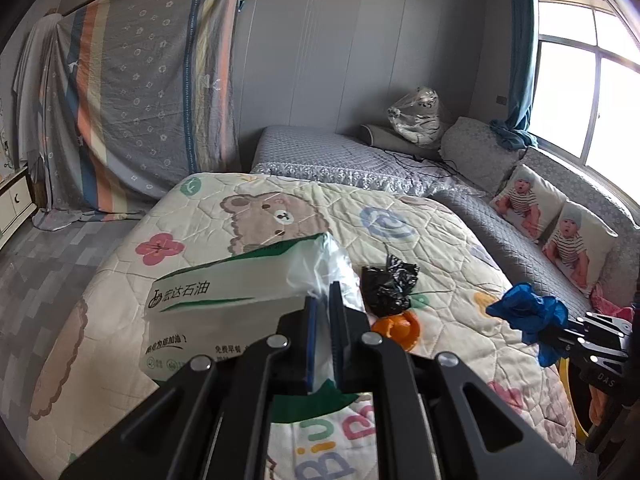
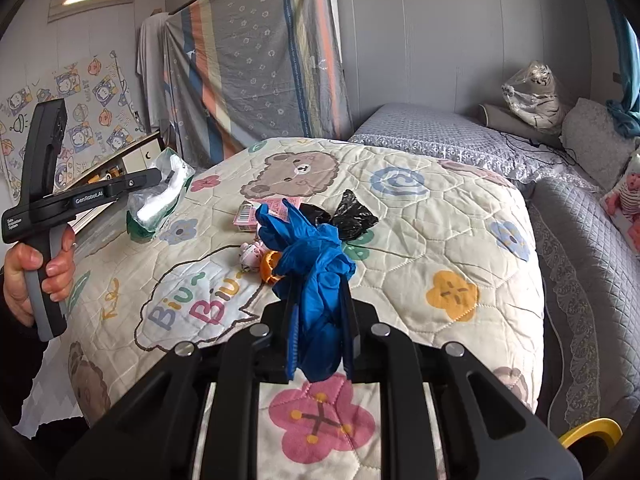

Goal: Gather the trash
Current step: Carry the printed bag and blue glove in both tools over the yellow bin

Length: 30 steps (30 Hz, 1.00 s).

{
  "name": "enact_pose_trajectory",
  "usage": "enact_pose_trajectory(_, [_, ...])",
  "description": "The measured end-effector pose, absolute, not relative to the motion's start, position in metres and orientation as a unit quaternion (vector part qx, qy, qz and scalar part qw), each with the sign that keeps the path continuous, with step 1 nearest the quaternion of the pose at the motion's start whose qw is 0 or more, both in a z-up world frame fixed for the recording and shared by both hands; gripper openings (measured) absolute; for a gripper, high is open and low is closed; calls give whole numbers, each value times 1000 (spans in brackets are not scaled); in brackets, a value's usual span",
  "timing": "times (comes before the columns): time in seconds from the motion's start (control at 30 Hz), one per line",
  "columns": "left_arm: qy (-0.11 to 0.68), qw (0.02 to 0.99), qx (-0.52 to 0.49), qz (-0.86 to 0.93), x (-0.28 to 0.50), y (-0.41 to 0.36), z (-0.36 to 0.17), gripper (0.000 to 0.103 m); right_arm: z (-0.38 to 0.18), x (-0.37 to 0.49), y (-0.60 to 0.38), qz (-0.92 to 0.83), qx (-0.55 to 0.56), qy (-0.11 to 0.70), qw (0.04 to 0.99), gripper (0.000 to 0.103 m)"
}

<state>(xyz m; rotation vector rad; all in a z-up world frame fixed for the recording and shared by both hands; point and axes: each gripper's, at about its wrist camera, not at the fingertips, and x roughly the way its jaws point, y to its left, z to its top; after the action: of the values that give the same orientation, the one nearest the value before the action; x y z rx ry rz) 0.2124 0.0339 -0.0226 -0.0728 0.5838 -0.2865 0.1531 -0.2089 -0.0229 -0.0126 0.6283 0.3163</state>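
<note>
Left gripper (image 1: 324, 344) pinches tissue pack (image 1: 224, 312); right gripper (image 2: 320, 328) pinches blue glove (image 2: 312, 264). Keep both clamped until over bin.

Two matte-black handheld grippers: the left gripper (image 2: 160, 184) bears white "GenRobot.AI" lettering and a grey-backed pistol grip, clasped by a hand (image 2: 38, 276) in a dark sleeve. The right gripper (image 2: 320, 320) shows blue-lined fingers (image 2: 292, 344), angular linkage arms and silver pivot pins.

Tissue pack (image 1: 224, 312) between closed jaws
</note>
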Motion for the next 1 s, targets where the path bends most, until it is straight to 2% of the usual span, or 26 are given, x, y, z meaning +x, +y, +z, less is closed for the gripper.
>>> enact_pose_trajectory(1.0, [256,902,29,-347,150,-155,10,6,-6,64,-350,-23,46,254,966,16])
